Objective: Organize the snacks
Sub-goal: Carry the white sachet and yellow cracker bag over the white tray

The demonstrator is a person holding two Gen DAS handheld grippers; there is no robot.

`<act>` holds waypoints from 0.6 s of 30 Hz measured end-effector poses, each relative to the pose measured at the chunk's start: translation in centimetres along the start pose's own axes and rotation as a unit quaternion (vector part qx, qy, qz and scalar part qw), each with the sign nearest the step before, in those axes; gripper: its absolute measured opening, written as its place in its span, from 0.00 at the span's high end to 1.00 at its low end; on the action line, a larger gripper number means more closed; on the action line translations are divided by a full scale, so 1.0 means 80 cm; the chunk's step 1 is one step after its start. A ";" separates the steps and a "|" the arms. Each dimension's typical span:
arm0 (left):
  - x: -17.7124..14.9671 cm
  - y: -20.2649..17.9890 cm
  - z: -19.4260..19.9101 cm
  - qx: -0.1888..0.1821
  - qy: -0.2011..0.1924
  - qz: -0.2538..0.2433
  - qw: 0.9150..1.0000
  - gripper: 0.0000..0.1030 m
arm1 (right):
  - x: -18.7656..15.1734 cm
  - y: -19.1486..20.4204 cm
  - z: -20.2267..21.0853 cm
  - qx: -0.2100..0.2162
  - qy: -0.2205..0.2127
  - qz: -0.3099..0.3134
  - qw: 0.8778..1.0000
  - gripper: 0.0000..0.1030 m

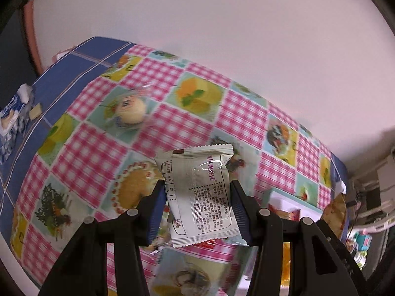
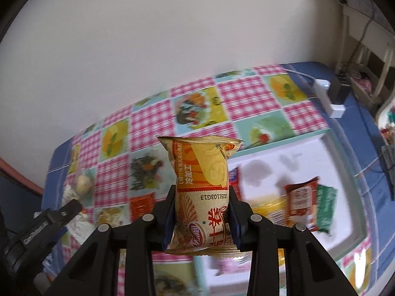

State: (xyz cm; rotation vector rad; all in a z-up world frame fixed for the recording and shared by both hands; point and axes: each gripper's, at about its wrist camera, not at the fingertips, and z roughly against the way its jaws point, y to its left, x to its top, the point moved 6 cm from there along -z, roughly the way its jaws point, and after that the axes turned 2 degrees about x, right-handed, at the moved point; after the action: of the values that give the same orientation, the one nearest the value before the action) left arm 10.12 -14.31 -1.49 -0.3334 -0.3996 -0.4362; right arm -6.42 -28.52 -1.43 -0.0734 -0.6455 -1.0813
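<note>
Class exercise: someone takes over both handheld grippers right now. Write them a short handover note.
Left gripper: shut on a white packet, lifted over the checked cloth.
Right gripper: shut on an orange packet, also lifted.
Done: a few packets lie in the white tray.
Left: place both held packets; a round bun still sits on the cloth.
</note>
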 end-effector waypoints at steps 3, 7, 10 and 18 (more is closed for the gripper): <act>-0.013 -0.027 0.000 -0.002 0.000 -0.025 1.000 0.48 | 0.007 -0.031 -0.002 -0.015 -0.002 -0.014 1.000 0.62; -0.036 -0.072 -0.007 -0.012 0.007 -0.068 0.998 0.48 | 0.014 -0.075 -0.007 -0.036 0.000 -0.047 0.998 0.62; -0.052 -0.111 -0.012 -0.019 0.013 -0.112 0.993 0.48 | 0.017 -0.115 -0.011 -0.053 0.003 -0.073 0.996 0.62; -0.092 -0.203 -0.033 -0.041 0.038 -0.191 0.980 0.48 | 0.022 -0.197 -0.018 -0.085 0.007 -0.123 0.989 0.62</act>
State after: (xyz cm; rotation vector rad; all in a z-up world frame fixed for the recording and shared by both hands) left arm -2.77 -26.73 -3.36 -0.3194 -0.3711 -0.8403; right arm -18.39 -38.08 -5.61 -0.1356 -0.5585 -1.3723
